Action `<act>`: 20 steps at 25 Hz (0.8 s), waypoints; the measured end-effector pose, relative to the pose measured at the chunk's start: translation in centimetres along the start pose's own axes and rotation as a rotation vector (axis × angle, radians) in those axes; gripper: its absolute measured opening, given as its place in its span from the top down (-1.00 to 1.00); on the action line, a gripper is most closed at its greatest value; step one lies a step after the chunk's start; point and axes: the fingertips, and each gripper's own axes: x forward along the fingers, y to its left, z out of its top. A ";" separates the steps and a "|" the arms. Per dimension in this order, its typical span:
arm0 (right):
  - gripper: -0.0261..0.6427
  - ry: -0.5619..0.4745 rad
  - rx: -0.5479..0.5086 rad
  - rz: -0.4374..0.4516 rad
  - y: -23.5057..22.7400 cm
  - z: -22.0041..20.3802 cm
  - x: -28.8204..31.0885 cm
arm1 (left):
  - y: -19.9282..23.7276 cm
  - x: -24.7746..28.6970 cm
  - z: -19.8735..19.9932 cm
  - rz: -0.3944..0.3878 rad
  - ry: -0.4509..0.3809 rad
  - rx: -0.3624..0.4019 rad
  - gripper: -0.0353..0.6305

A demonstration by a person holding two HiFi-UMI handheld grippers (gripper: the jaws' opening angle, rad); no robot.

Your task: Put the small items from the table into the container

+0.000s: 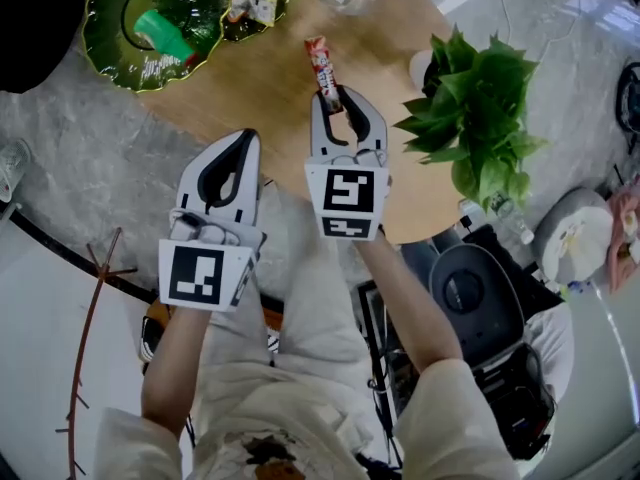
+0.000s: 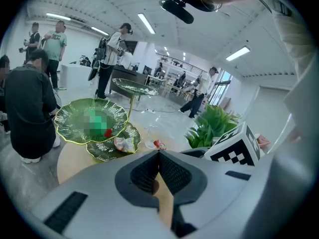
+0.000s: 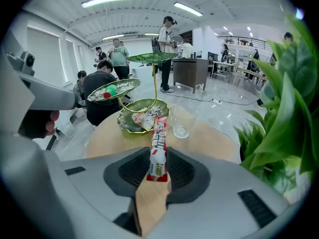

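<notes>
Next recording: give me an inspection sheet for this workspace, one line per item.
surface: round wooden table.
job's things: green leaf-shaped tiered dish holds a green item and a wrapped snack; red-and-white snack packet held above the table.
clutter: clear glass; potted plant at the table edge.
grippers: left hand-held gripper shut, nothing between its jaws; right hand-held gripper shut on the snack packet.
cables: what looks like a dark cable on the floor beyond the table.
surroundings: open hall with people standing and crouching; dark bag on the floor.

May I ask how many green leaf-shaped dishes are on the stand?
3: top dish on the stem's tip, middle dish lower left, bottom dish by the tabletop. None appears hidden.
</notes>
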 end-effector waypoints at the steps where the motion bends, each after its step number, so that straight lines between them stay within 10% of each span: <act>1: 0.60 -0.003 -0.002 0.004 0.2 0.4 -0.2 | 0.1 -0.2 0.3 0.002 -0.004 0.000 0.90; 20: 0.60 -0.042 -0.003 0.061 4.1 8.1 -4.1 | 1.6 -3.0 5.9 0.013 -0.034 0.023 0.90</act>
